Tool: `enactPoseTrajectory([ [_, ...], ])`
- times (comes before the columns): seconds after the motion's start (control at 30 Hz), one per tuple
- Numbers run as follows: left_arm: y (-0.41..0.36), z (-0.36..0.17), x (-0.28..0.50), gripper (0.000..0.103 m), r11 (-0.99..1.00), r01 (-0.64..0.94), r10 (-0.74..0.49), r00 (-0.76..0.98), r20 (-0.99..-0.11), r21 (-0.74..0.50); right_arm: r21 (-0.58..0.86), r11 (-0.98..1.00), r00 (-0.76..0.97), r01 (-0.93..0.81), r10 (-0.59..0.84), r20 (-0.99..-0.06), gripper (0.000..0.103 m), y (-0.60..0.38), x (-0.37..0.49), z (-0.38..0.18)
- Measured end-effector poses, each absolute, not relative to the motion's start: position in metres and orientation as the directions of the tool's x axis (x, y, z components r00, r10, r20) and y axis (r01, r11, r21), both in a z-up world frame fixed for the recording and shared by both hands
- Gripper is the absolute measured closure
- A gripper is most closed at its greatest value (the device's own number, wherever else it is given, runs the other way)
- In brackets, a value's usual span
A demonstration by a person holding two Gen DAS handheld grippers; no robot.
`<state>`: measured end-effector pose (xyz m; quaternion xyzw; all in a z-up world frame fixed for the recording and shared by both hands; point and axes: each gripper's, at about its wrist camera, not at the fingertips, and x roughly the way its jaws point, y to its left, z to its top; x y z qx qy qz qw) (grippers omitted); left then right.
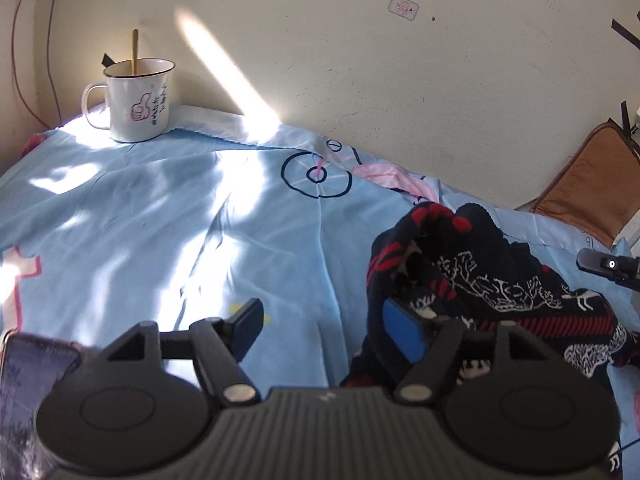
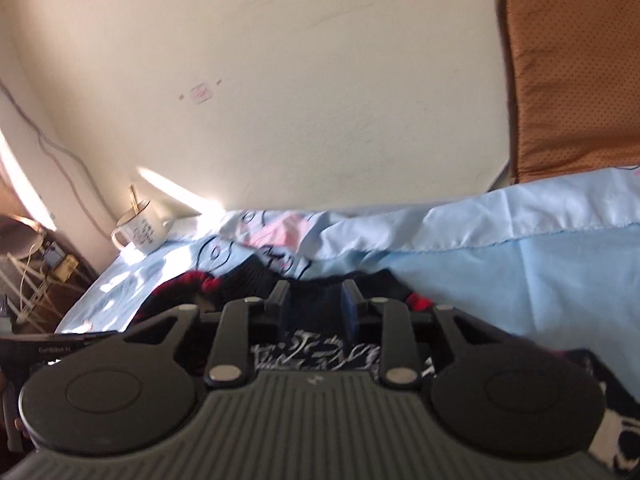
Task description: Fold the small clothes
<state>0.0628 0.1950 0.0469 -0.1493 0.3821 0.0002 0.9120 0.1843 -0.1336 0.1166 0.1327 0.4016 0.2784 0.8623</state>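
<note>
Dark knit garment (image 1: 472, 276), navy with red and white pattern: crumpled in a heap on light blue bedsheet (image 1: 160, 220), toward the right side in the left wrist view.

Left tongs (image 1: 328, 330): spread wide above the sheet; right blue pad (image 1: 402, 334) touching the garment's near edge, left finger (image 1: 248, 324) over bare sheet; nothing gripped.

Right tongs (image 2: 316, 306): set at a narrow gap, low over the garment (image 2: 316, 354); dark knit fabric visible between the fingers; grip on it not determinable, picture blurred.

Enamel mug (image 1: 138, 100), white with dark rim and pink thumbs-up print: upright at the far corner of the sheet by the wall, stick (image 1: 135, 52) standing in it; well apart from the garment.

Brown cushion (image 2: 576, 72): leaning against the wall at far right.

Cream wall (image 1: 360, 60): small pink-edged sticker (image 1: 403, 7); sunlight streak beside the mug.

Phone (image 1: 28, 396): at the lower left edge of the left wrist view.
</note>
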Motion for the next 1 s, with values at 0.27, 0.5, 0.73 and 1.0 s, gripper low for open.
enactPoseTrajectory([
  [0.27, 0.204, 0.05, -0.071, 0.029, 0.943, -0.08, -0.148, 0.768, -0.623, -0.322, 0.446, 0.6, 0.266, -0.664, 0.747, -0.61, 0.056, -0.029, 0.106, 0.138],
  [0.5, 0.2, 0.031, -0.134, 0.029, 0.929, -0.016, -0.216, 0.789, -0.576, -0.37, 0.298, 0.654, 0.214, -0.695, 0.583, -0.783, 0.047, 0.024, 0.088, 0.106],
  [0.73, 0.217, 0.026, -0.148, 0.029, 0.898, -0.031, -0.223, 0.828, -0.514, -0.439, 0.543, 0.559, 0.113, -0.626, 0.754, -0.647, 0.096, 0.068, 0.125, 0.121],
  [1.0, 0.234, 0.034, -0.154, 0.026, 0.88, -0.062, -0.192, 0.861, -0.472, -0.472, 0.528, 0.476, 0.122, -0.703, 0.813, -0.57, 0.096, 0.112, 0.162, 0.172],
])
